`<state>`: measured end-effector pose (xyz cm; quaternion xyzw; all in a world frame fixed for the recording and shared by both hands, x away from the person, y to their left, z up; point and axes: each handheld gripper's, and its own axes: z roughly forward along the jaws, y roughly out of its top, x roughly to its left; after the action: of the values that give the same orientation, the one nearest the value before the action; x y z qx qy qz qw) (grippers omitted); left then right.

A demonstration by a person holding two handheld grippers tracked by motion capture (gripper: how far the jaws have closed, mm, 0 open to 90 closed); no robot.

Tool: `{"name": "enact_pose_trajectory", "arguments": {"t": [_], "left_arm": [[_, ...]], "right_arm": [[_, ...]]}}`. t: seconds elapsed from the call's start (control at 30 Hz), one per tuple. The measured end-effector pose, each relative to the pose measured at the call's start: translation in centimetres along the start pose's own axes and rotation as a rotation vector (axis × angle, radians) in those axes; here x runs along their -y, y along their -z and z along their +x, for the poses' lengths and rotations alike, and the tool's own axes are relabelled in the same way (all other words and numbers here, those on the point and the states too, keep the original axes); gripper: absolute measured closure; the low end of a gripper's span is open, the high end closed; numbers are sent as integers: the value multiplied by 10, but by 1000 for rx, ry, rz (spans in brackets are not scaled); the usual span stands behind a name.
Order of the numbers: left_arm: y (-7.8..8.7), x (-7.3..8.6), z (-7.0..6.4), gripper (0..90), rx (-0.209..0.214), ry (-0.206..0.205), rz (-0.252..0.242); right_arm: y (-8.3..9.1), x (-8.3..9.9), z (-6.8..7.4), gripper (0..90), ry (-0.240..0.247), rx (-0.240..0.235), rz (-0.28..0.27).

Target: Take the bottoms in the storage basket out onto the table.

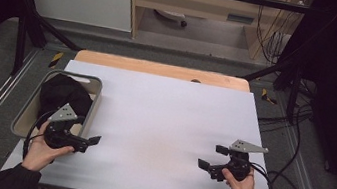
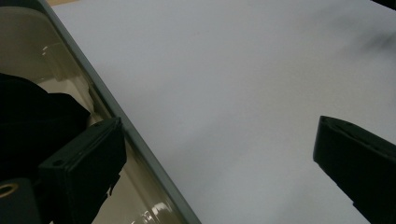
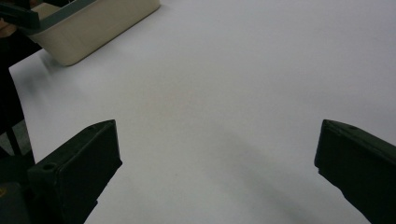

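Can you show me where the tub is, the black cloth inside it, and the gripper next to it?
tub [image 1: 97, 95]: high view, on its right rim.
black cloth [image 1: 63, 93]: high view, middle of the bundle inside the tub.
left gripper [image 1: 90, 142]: high view, between its open jaw tips.

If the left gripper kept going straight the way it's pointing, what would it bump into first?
Probably nothing soon. The left gripper, jaws open, points across the bare white table. The basket rim runs close by one jaw, and depth there is hard to judge, so it might scrape that.
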<state>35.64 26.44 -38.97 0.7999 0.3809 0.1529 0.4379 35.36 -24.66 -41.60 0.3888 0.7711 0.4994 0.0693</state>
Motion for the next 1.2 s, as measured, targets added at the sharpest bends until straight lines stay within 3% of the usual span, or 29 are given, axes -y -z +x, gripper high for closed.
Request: {"name": "enact_pose_trajectory", "arguments": {"t": [1.2], "left_arm": [[10, -4, 6, 25, -31, 0, -2]], "right_arm": [[0, 0, 0, 7, -1, -1, 1]]}}
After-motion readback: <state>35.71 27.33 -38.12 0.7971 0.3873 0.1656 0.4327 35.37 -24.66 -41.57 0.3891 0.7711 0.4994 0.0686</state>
